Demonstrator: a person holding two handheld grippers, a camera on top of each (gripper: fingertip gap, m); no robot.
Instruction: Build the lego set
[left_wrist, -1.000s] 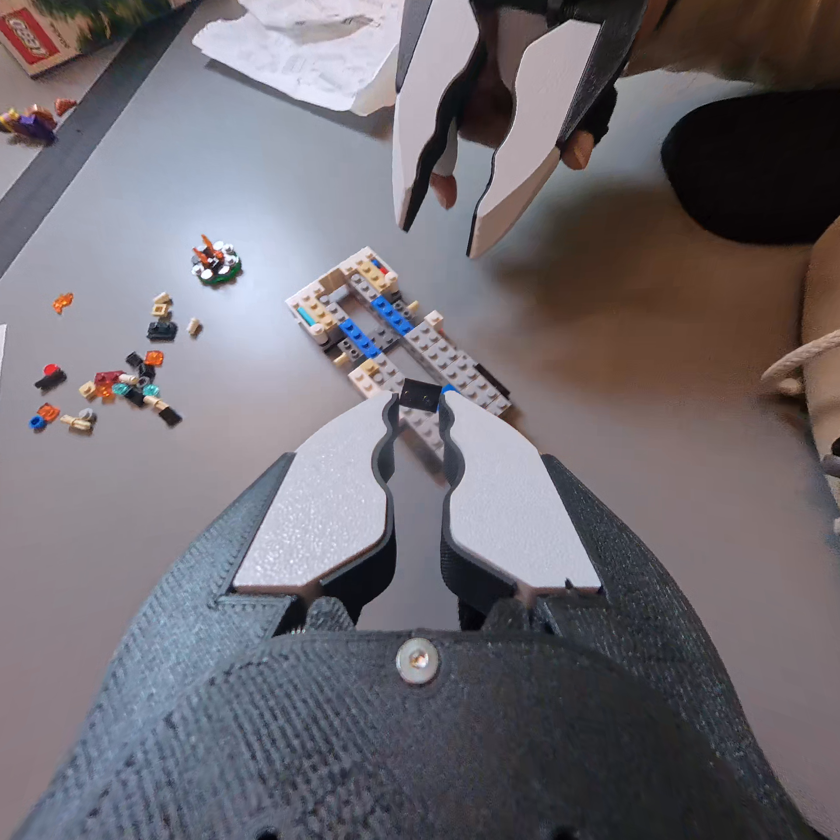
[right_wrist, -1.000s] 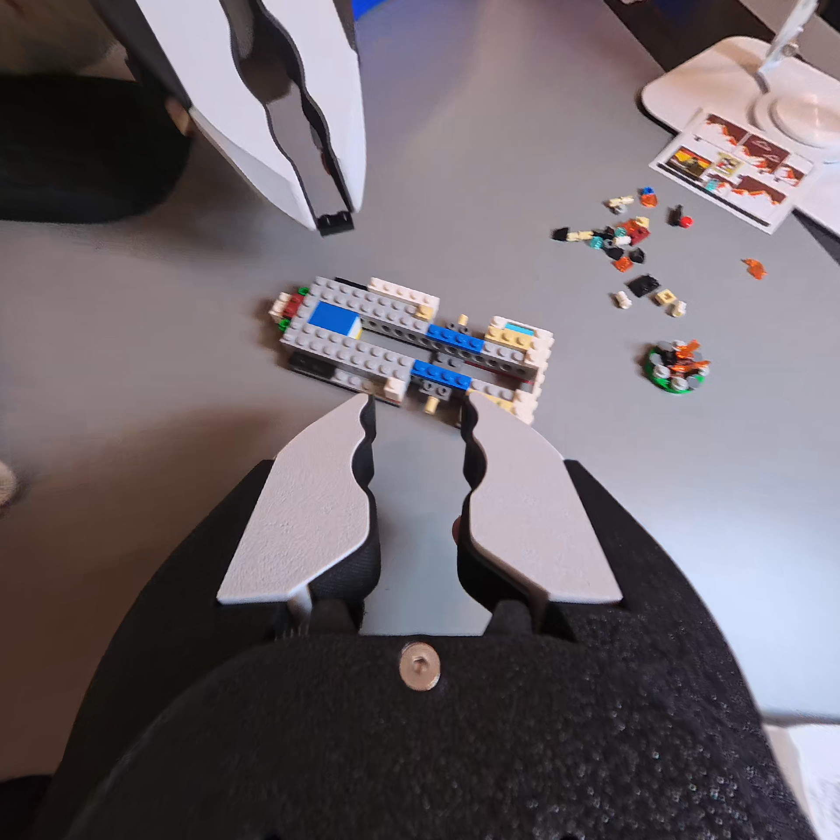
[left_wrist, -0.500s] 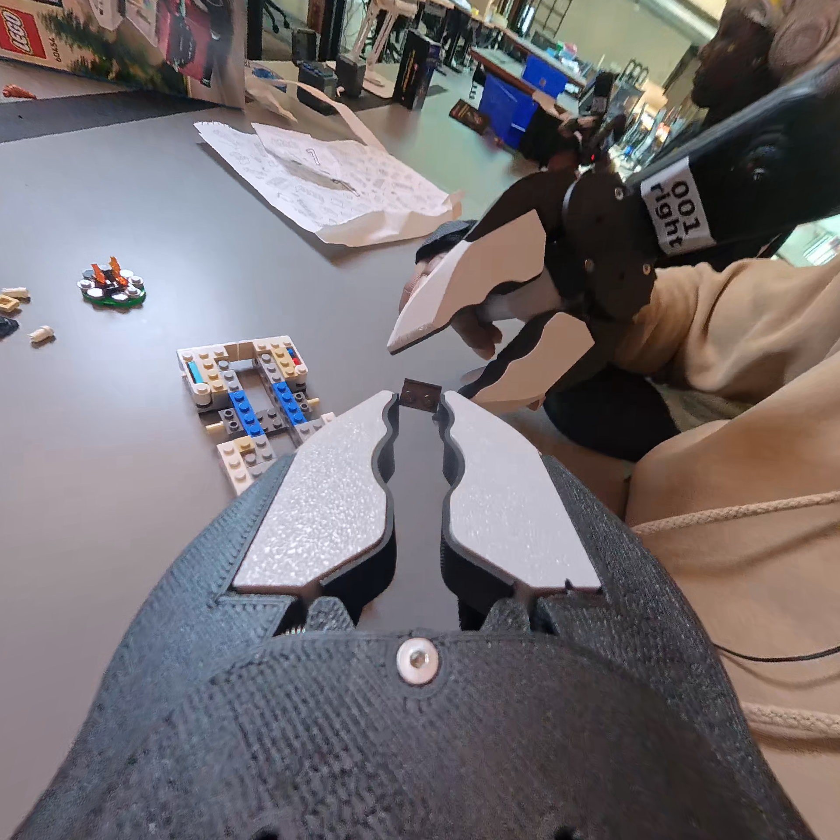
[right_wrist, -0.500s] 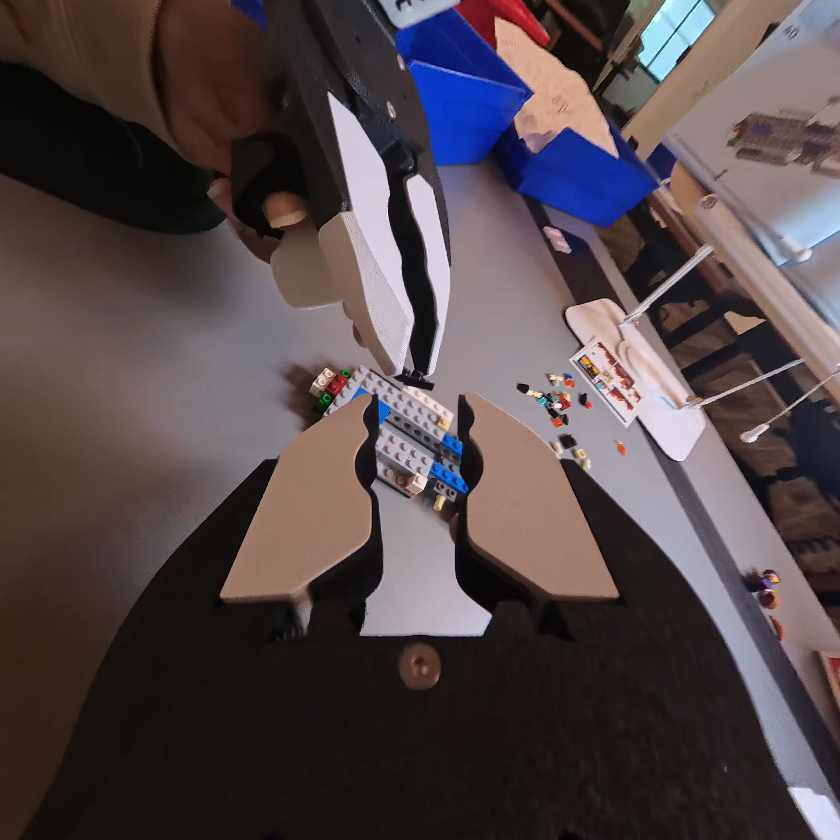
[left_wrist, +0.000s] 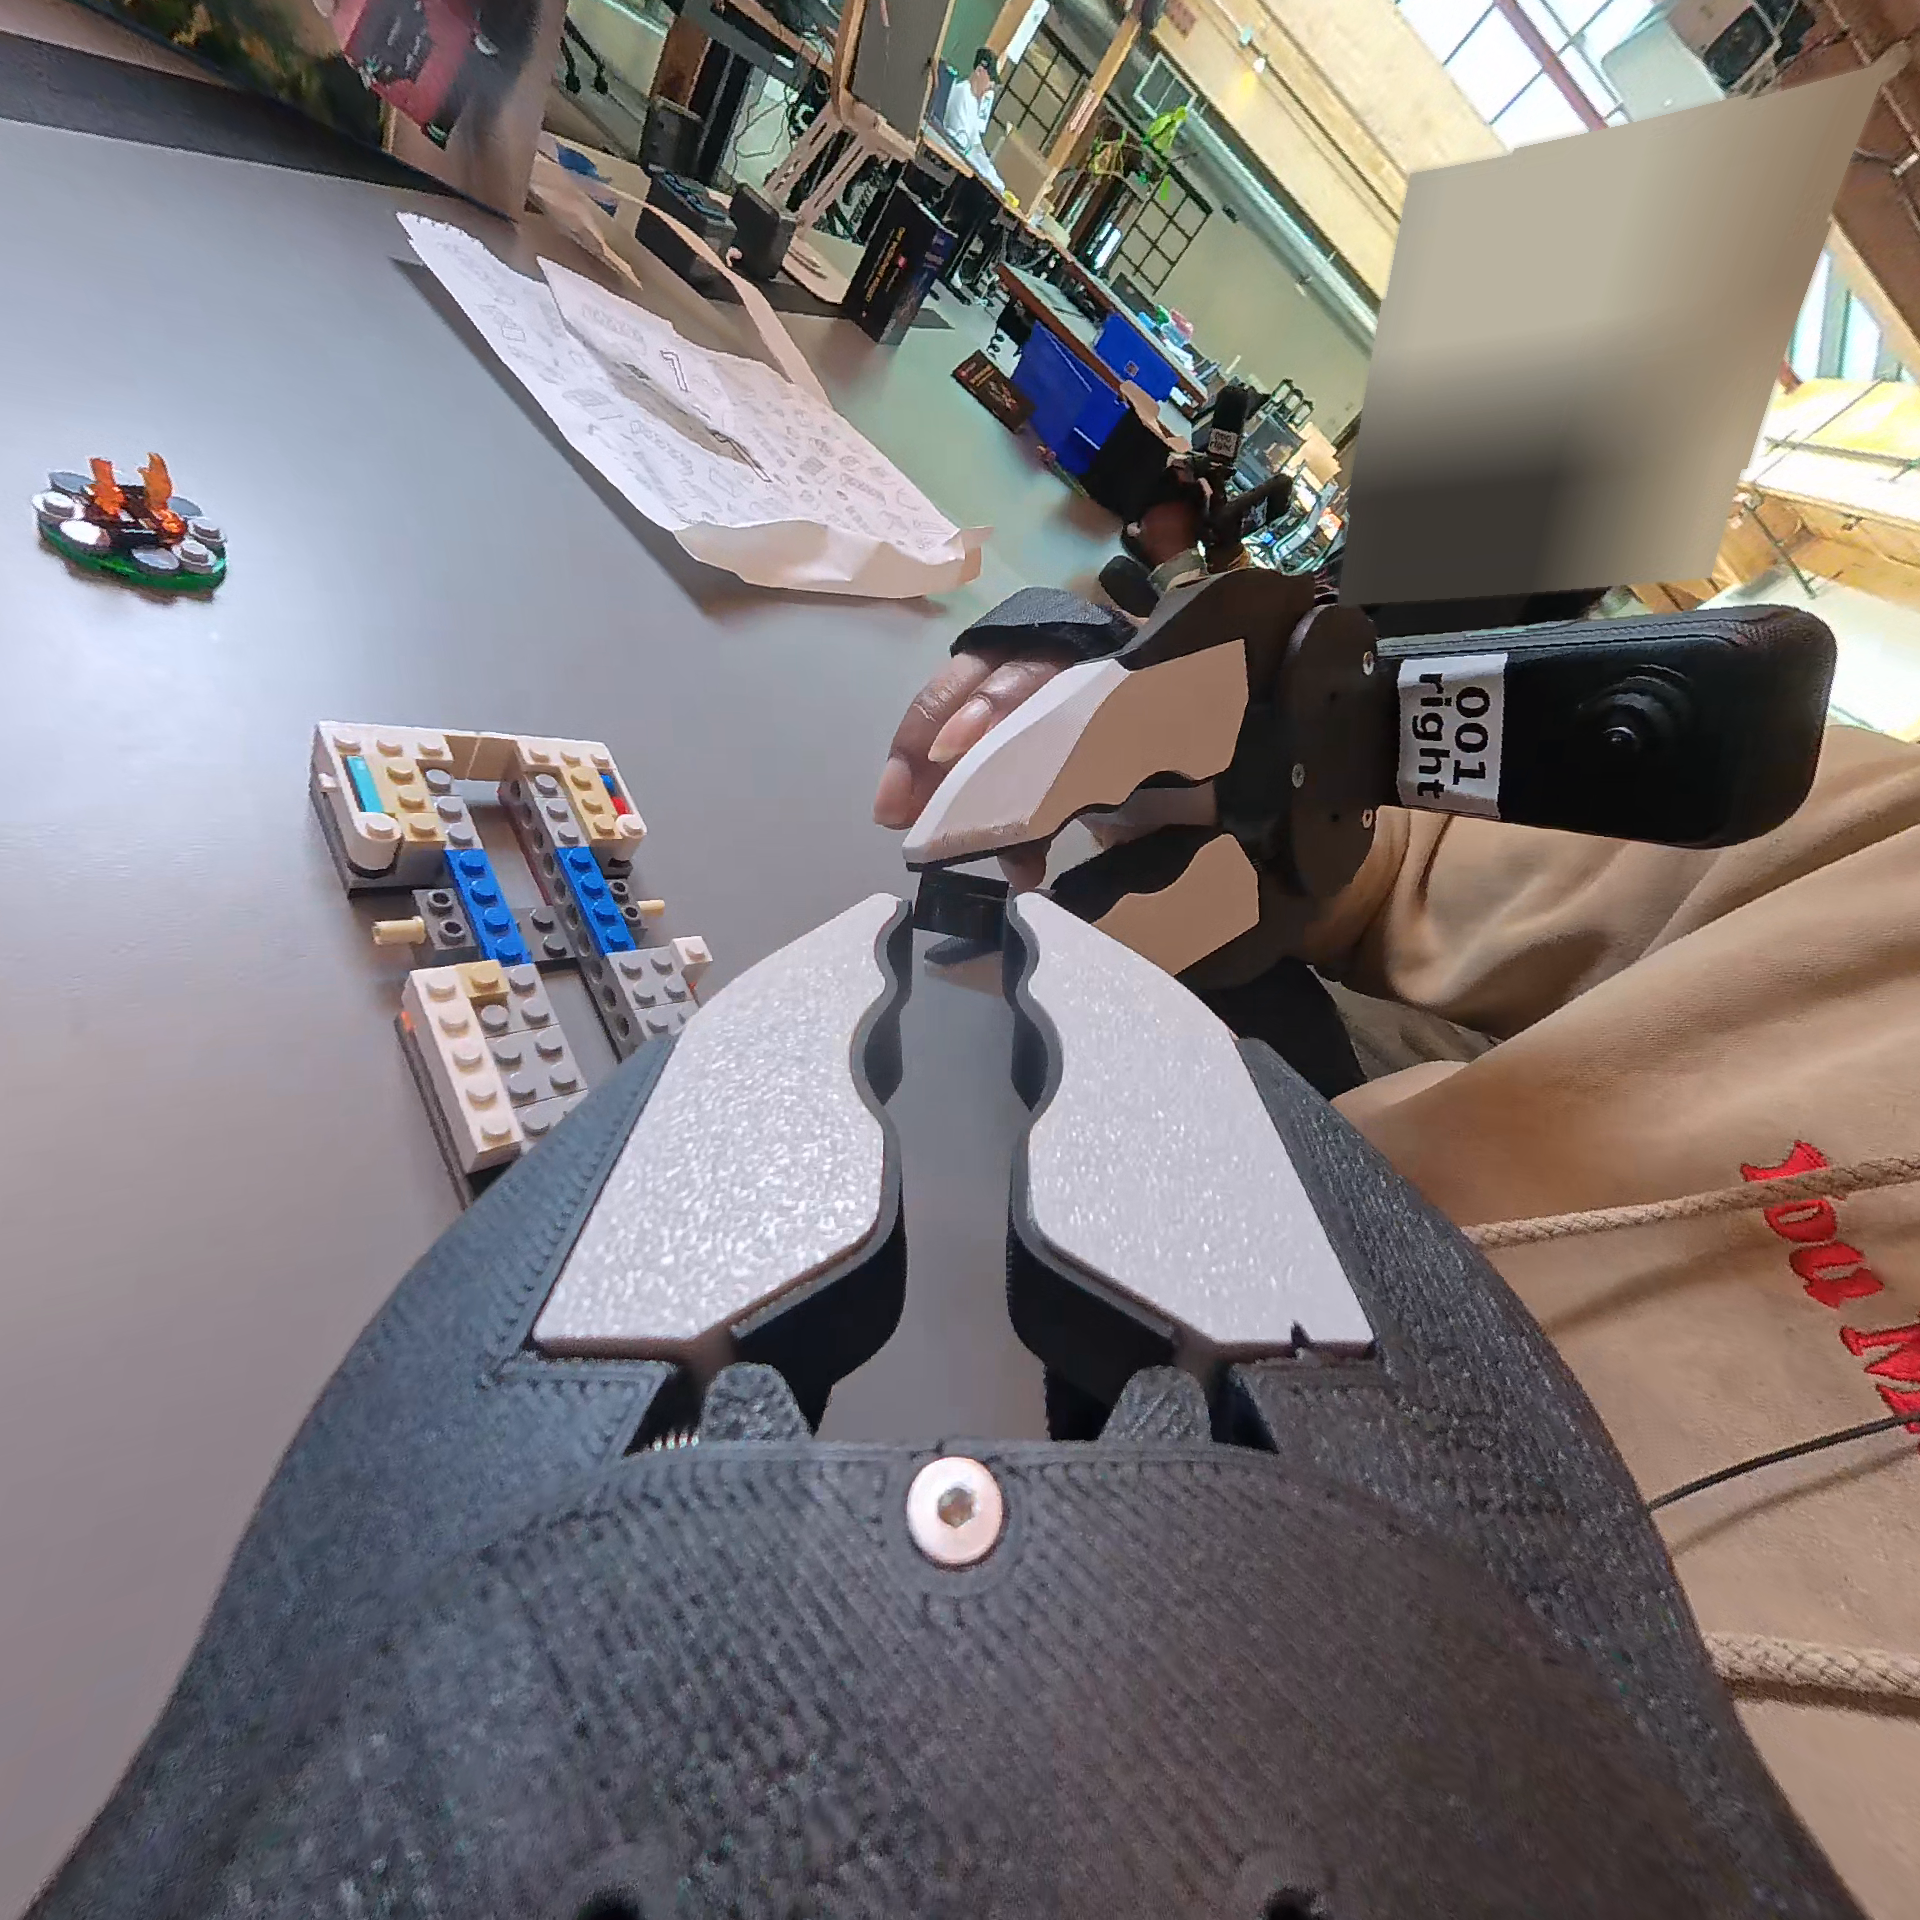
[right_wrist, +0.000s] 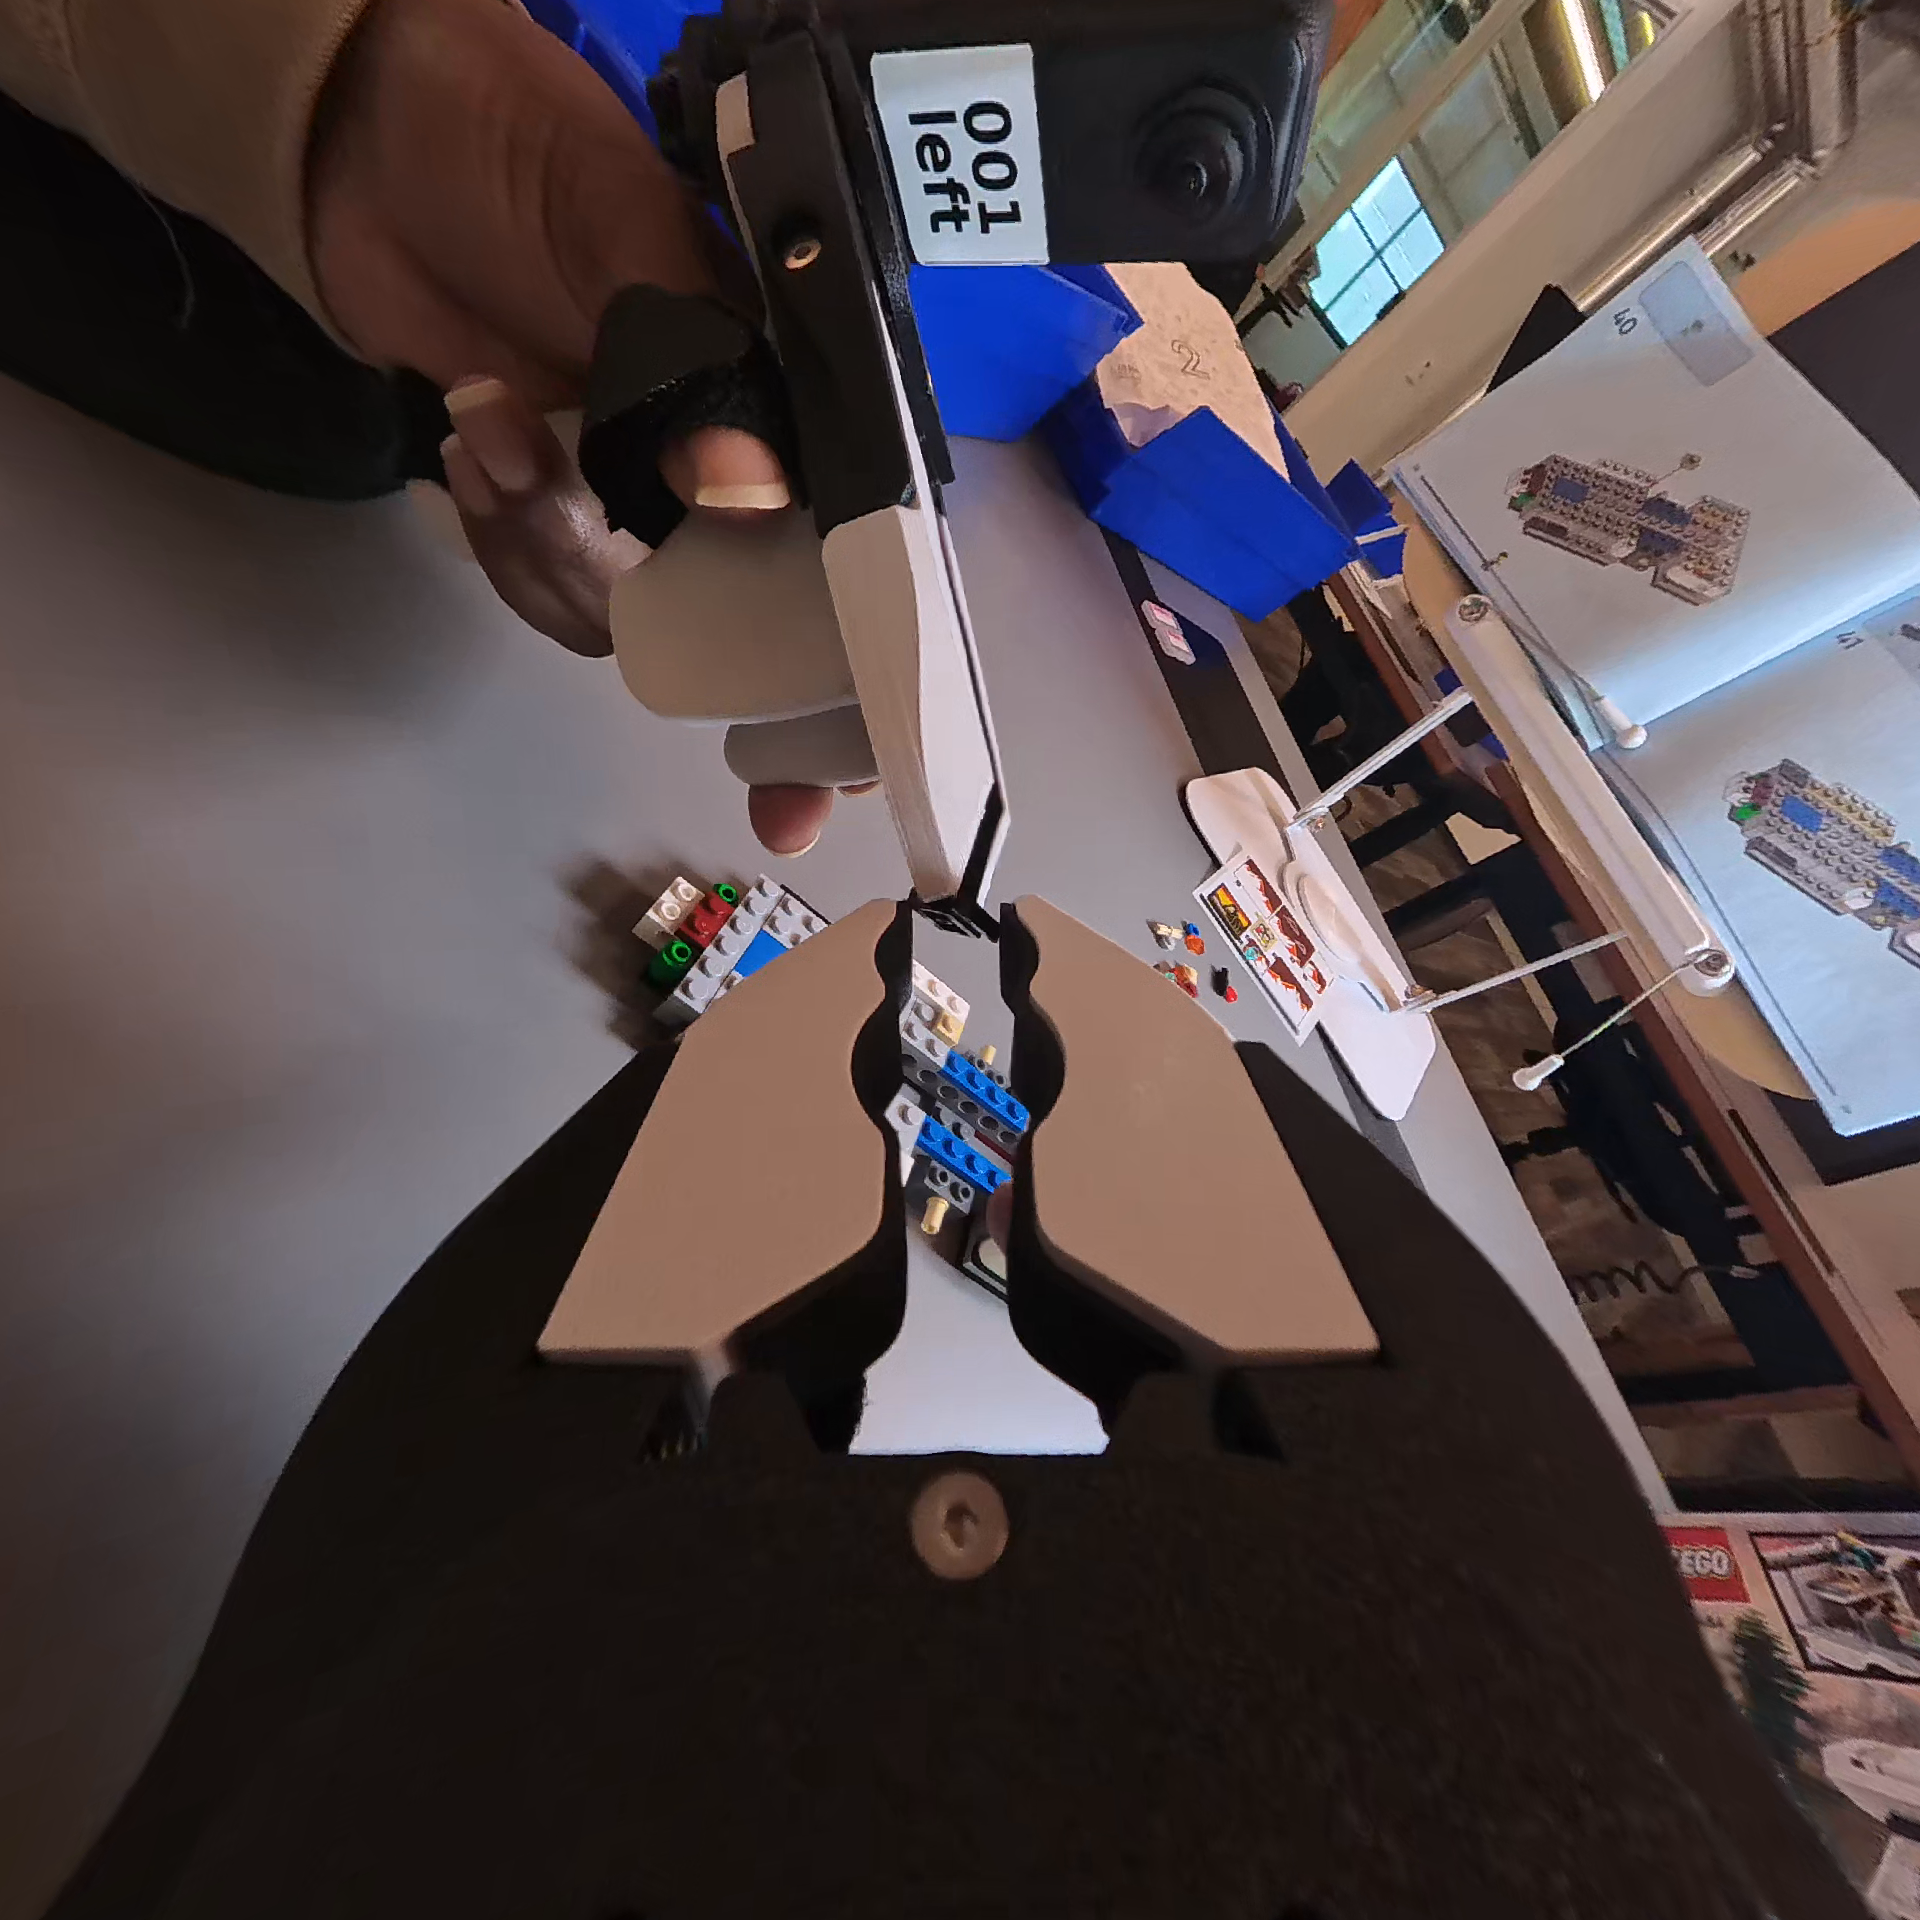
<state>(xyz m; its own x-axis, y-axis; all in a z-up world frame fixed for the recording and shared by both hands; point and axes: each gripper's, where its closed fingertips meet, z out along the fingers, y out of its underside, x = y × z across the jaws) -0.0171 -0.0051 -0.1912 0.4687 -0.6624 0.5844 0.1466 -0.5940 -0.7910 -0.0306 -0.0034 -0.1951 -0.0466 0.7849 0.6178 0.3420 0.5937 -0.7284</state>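
Both tools meet tip to tip above the grey bench (left_wrist: 260, 1195). On my left tool (left_wrist: 956, 912) the two white fingers stand narrowly apart and pinch a small black plate piece (left_wrist: 961, 909) at their very ends, each tip against one side of it. My right tool (right_wrist: 956, 920) comes in from the right of the left wrist view, turned on its side so one finger (left_wrist: 1049, 769) lies above the piece and the other below; its fingers have closed in on the same black piece from the other two sides. I cannot tell for sure that both of its pads press on it.

A hand (left_wrist: 951, 738) in a tan sleeve wraps the right tool's grip, fingertips stretched along the upper finger. In the right wrist view the other hand (right_wrist: 499, 343) holds the left tool pointing straight down at the piece, thumb through a black strap.

On the bench left of the tools lies a flat brick build (left_wrist: 488, 914) in grey, tan and blue. Farther left sits a small round green base with orange flame pieces (left_wrist: 130, 525). A crumpled white paper bag (left_wrist: 707, 447) lies at the far side. In the right wrist view loose small bricks (right_wrist: 1195, 951) lie beside a sticker sheet (right_wrist: 1268, 956) on a white stand base (right_wrist: 1351, 997), with blue bins (right_wrist: 1195, 488) beyond holding paper bags.
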